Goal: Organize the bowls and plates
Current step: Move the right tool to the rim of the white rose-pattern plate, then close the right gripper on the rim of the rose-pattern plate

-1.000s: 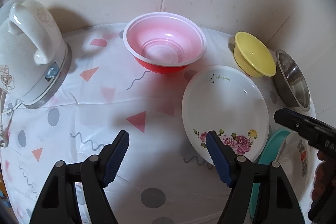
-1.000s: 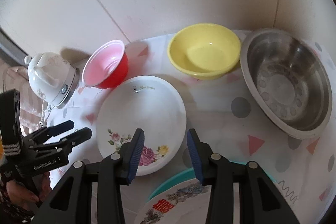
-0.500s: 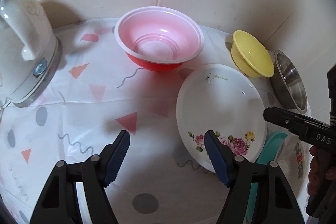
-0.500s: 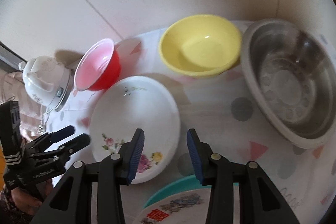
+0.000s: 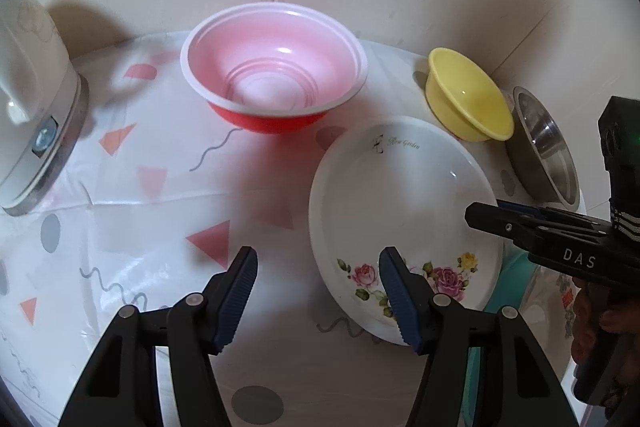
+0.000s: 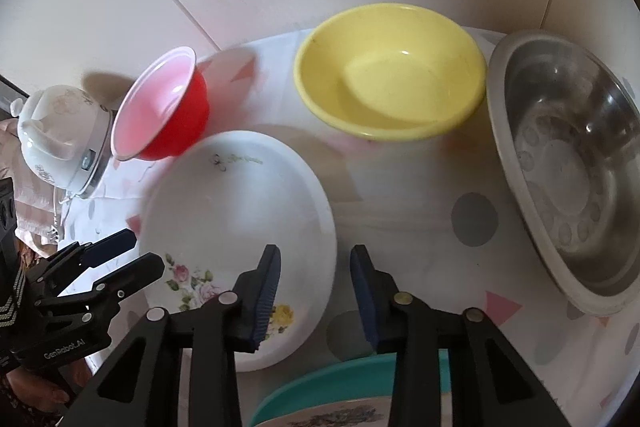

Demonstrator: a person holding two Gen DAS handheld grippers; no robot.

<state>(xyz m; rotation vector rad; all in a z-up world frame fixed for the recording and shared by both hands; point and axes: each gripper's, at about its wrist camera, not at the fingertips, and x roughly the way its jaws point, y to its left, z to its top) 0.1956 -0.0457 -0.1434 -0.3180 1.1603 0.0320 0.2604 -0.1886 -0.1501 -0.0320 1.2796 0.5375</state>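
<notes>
Left gripper (image 5: 316,295) hangs over the desk (image 5: 160,187) with its jaws closing, and nothing is pressed between them; its right finger stands in front of the near-left rim of the white flowered plate (image 5: 404,211), the left finger over bare cloth. Taking this plate as landmark in the left wrist view: the red bowl (image 5: 274,75) sits behind it to the left, near its rim. The yellow bowl (image 5: 468,99) stands just behind its far-right edge, and the steel bowl (image 5: 544,151) is to the right of that one. A white kettle (image 5: 32,95) stands well apart on the left. The right gripper (image 5: 496,219) reaches in over the plate's right rim, held by a hand (image 5: 600,319).

In the right wrist view, the right gripper (image 6: 314,287) is also closing, still with a gap and holding nothing; the right edge of the white flowered plate (image 6: 240,219) lies under its left finger. The yellow bowl (image 6: 390,83) is behind the plate to the right, the steel bowl (image 6: 568,167) further right, the red bowl (image 6: 160,107) behind-left. A teal plate (image 6: 320,383) lies just in front, under another patterned plate (image 6: 340,415). The left gripper (image 6: 132,255) comes to the plate's left rim.
</notes>
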